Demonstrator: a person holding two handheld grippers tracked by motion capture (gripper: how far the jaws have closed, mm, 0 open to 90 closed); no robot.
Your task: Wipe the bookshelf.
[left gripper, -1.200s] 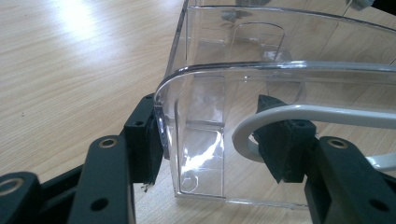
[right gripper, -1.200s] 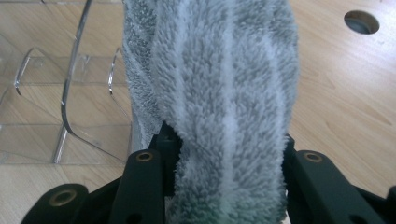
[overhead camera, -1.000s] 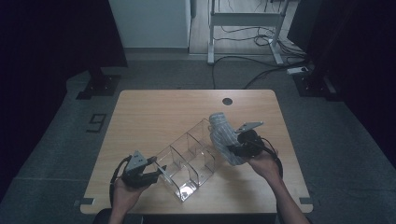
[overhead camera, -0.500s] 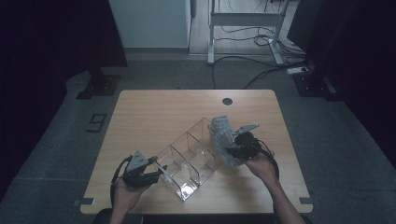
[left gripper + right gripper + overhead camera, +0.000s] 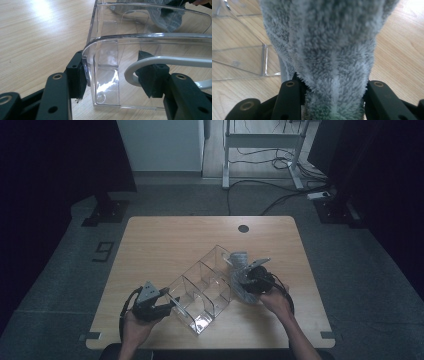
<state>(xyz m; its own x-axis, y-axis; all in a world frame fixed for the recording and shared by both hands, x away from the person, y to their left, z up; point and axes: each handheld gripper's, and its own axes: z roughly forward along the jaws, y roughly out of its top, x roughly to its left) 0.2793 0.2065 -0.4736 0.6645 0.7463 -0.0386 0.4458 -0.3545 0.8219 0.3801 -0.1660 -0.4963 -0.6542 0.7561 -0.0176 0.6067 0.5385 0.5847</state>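
Organizer point(image 5: 202, 292) clear, on counter point(image 5: 165, 245), my left gripper point(image 5: 172, 305) fingers point(image 5: 80, 77) half closed, pinching its near wall, my right gripper point(image 5: 248, 279) fingers clamped on grey towel point(image 5: 240, 270), beside organizer's far end.

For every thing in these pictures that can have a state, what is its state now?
Clear organizer: upright on the table, compartments look empty.
Grey fluffy cloth: bunched, gripped at the organizer's far end.
Left claw: clamped on the organizer's near end wall.
Right claw: shut on the cloth.
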